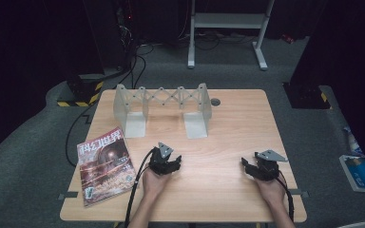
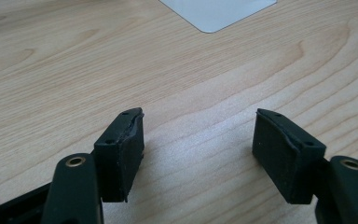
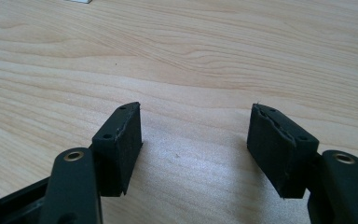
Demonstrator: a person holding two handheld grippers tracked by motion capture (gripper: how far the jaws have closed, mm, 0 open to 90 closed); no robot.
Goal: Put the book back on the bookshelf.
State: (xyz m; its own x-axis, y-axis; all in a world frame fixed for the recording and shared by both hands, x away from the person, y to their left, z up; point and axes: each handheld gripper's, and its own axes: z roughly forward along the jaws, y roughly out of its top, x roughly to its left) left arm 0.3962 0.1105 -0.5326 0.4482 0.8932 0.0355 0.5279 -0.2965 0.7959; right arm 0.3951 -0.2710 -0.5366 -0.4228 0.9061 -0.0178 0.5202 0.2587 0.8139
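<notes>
- Resting both hands low on the desk [image 1: 228,118], we have not picked anything up: the left gripper [image 1: 167,165] sits near the middle of the front half, the right gripper [image 1: 254,168] toward the front right corner.
- In the left gripper view our left gripper [image 2: 198,140] has its jaws spread well apart, with bare wood grain between the pads [image 2: 121,161] and nothing in their hold.
- In the right gripper view our right gripper [image 3: 196,140] stands just as wide, pads [image 3: 272,149] clear of everything, wood beneath.
- Nearest our left hand lies the magazine [image 1: 105,165], flat at the front left corner of the desk, its cover up and one long edge close to the desk's left edge; it is near the gripper but apart from it.
- Toward the back edge stands the grey expanding book rack [image 1: 161,110], upright, its two base plates [image 1: 196,125] reaching forward; a corner of one plate shows at the top of the left gripper view.
- We judge this the opening step, before any reach.
- Next, we reckon, the left gripper must swing toward the magazine and get a jaw under a thin flat edge; sliding it past the desk's edge may help.
- A small dark round disc [image 1: 215,101] sits by the back edge, right of the rack.
</notes>
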